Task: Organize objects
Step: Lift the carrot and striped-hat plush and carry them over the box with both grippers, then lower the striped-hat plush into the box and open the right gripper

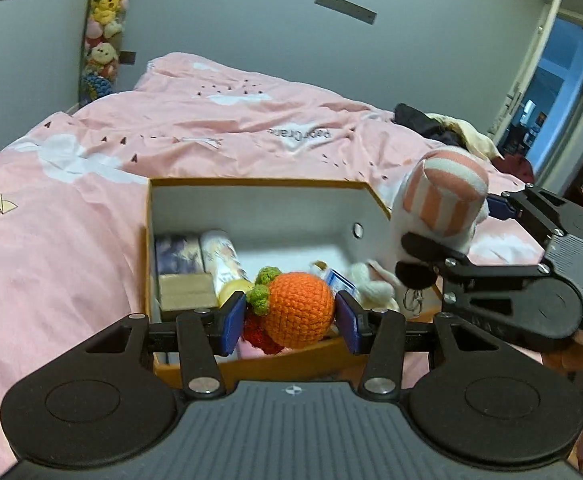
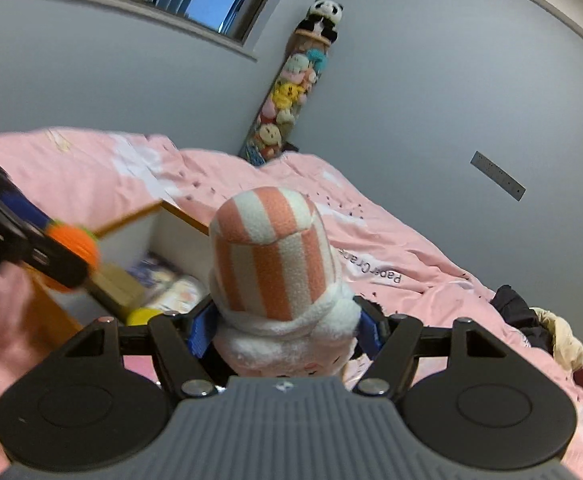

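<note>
Over the box (image 1: 267, 208) on the bed (image 1: 91, 152), I am holding two toys at once. My left tool (image 1: 289, 318) is gripping a crocheted orange (image 1: 297, 310), both blue pads pressing its sides, right above the near edge of the box. My right tool (image 2: 287, 328) is clamping a plush (image 2: 275, 264) with a pink-and-white striped hat, squeezing its white body just beside the box's right wall.

Judging progress: the box is already holding several things, among them two flat packs (image 1: 179, 254) standing at the left wall, a small brown carton (image 1: 187, 290), a yellow piece (image 1: 233, 290), something red (image 1: 261, 336) under the orange and a white plush bit (image 1: 373, 290) at the right. I cannot say whether the two toys are heading into the box or coming out of it; if in, both placements are left to do, and there is bare white floor at the back for them.

The bed is wearing a rumpled pink duvet with white patches and small dark marks. Dark and pale clothes (image 1: 435, 122) are lying at its far right. Grey walls are closing the room, a tall column of soft toys (image 2: 287, 96) is filling the corner with a panda (image 2: 325, 16) on top, a window is sitting high up, and a door is standing open at the right.
</note>
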A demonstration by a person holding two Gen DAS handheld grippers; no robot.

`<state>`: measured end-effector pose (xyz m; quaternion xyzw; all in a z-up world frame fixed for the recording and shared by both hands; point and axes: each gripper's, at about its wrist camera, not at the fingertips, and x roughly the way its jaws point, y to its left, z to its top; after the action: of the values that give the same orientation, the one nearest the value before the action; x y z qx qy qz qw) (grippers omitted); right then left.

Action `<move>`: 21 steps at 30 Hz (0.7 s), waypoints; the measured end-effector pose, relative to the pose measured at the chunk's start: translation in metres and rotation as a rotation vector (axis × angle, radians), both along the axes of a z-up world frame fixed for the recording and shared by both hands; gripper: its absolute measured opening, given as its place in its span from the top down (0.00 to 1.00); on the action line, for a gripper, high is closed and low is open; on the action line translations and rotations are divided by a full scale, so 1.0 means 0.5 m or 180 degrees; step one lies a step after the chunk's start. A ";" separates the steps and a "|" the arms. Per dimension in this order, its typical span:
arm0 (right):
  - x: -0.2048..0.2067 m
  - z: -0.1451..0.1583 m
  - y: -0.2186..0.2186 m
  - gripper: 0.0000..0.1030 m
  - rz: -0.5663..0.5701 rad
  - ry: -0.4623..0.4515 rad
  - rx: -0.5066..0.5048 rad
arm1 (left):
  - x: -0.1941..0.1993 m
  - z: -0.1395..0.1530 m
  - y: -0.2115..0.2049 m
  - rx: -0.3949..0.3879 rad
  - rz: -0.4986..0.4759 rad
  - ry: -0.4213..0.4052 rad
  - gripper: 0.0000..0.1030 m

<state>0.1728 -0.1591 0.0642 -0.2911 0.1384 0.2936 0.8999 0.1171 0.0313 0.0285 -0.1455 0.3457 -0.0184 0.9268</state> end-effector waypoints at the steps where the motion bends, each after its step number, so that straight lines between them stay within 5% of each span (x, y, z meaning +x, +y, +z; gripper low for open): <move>1: 0.027 -0.005 0.005 0.31 -0.0026 0.0028 -0.0054 | 0.005 -0.001 0.007 -0.0006 0.0026 0.0005 0.46; 9: 0.168 -0.065 0.086 0.31 0.0200 -0.0017 -0.0718 | 0.053 -0.026 0.046 -0.0080 0.0162 0.0125 0.46; 21: 0.231 -0.175 0.135 0.28 0.0334 0.0090 -0.1895 | 0.099 -0.055 0.059 -0.0182 0.0131 0.0251 0.46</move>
<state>0.2882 -0.0915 -0.0235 -0.5448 0.2158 0.2902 0.7566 0.1668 0.0610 0.0010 -0.1796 0.3782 -0.0034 0.9081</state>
